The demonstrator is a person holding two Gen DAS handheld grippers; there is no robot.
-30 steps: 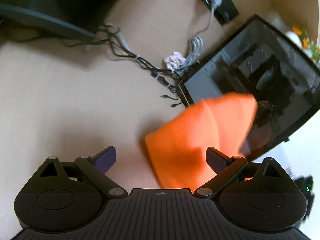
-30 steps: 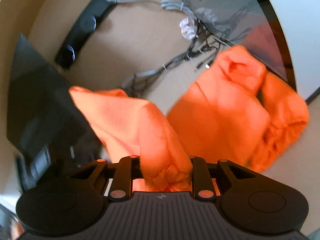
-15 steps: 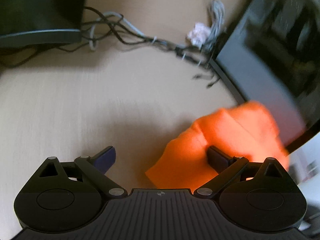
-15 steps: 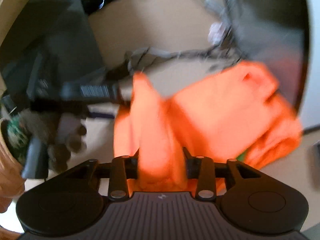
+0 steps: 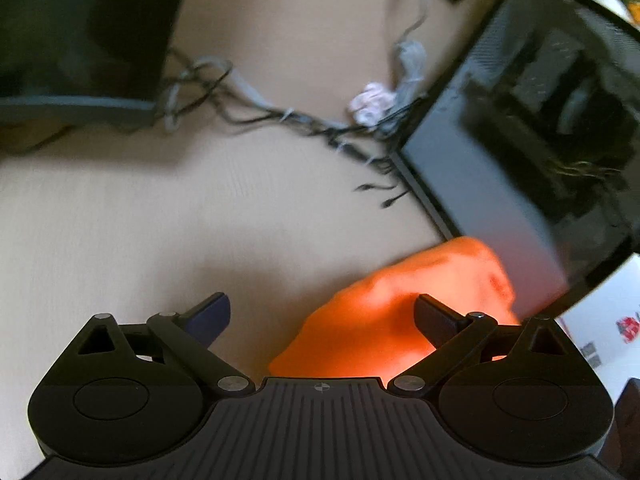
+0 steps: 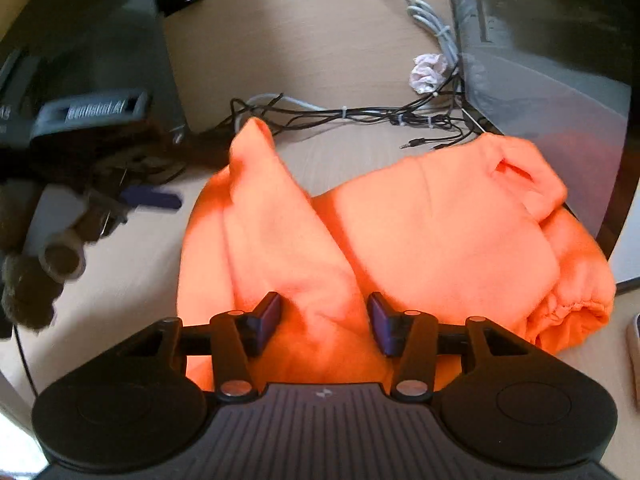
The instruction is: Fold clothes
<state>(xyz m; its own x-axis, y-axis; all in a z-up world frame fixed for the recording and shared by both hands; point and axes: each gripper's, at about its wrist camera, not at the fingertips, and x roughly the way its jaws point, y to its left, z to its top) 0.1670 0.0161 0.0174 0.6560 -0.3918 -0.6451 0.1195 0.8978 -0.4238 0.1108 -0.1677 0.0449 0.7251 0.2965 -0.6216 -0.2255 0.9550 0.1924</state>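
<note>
I'm partway through the fold: the orange sweatshirt (image 6: pixel 420 240) is lying bunched on the counter (image 6: pixel 320 40), one flap draped over, not yet flat or squared. My right tool (image 6: pixel 324 322) has just been opening, its pads flanking a cloth ridge without pinching. My left tool (image 5: pixel 320 316) is hanging wide open, the garment's edge under its right finger.

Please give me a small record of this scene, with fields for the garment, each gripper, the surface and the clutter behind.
garment: orange garment, bunched in folds on the table
right gripper: jaws just opening, a fold between them, pads not pressing
left gripper: open wide, holding nothing
surface: light wooden table
clutter: tangled cables, crumpled paper, glass-sided computer case
</note>
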